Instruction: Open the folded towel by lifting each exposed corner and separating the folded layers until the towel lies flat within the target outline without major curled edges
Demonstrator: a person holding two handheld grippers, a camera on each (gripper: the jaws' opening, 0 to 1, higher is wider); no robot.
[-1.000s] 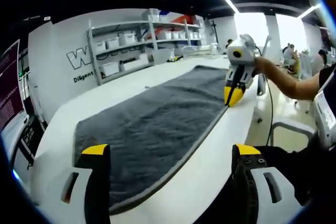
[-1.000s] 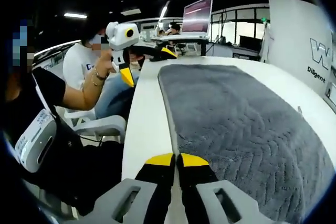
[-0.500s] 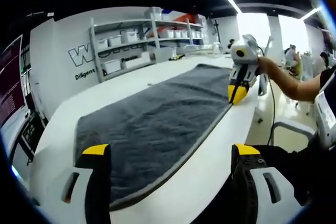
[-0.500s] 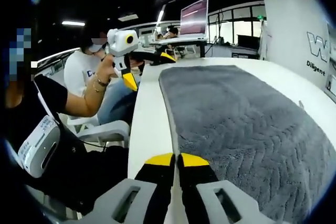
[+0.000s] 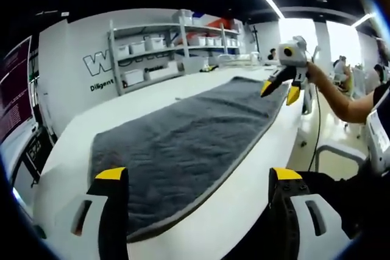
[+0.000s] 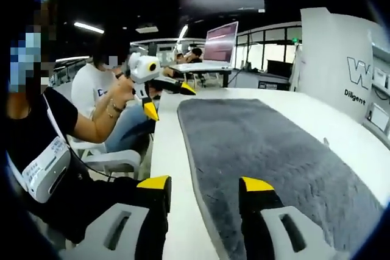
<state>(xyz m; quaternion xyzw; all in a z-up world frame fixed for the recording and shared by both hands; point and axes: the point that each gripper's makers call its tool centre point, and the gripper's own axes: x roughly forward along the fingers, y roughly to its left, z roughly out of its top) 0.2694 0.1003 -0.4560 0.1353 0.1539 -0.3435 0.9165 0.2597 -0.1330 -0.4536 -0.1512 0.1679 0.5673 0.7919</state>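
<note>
one long towel (image 5: 183, 144) lies lengthwise along table (image 5: 256, 193).

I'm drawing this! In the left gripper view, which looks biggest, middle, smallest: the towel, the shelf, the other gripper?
1. towel
2. shelf
3. right gripper

The shelf is far away, so it only looks small.

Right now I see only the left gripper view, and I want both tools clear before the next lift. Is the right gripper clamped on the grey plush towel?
Observer: No. In the right gripper view, the right gripper has its jaws apart and nothing between them. The grey plush towel has its pale edge running under the gap.
Operator: Where is my left gripper?
Observer: The left gripper is open, by the edge of the white table, beside the towel's far corner and apart from the fabric.
</note>
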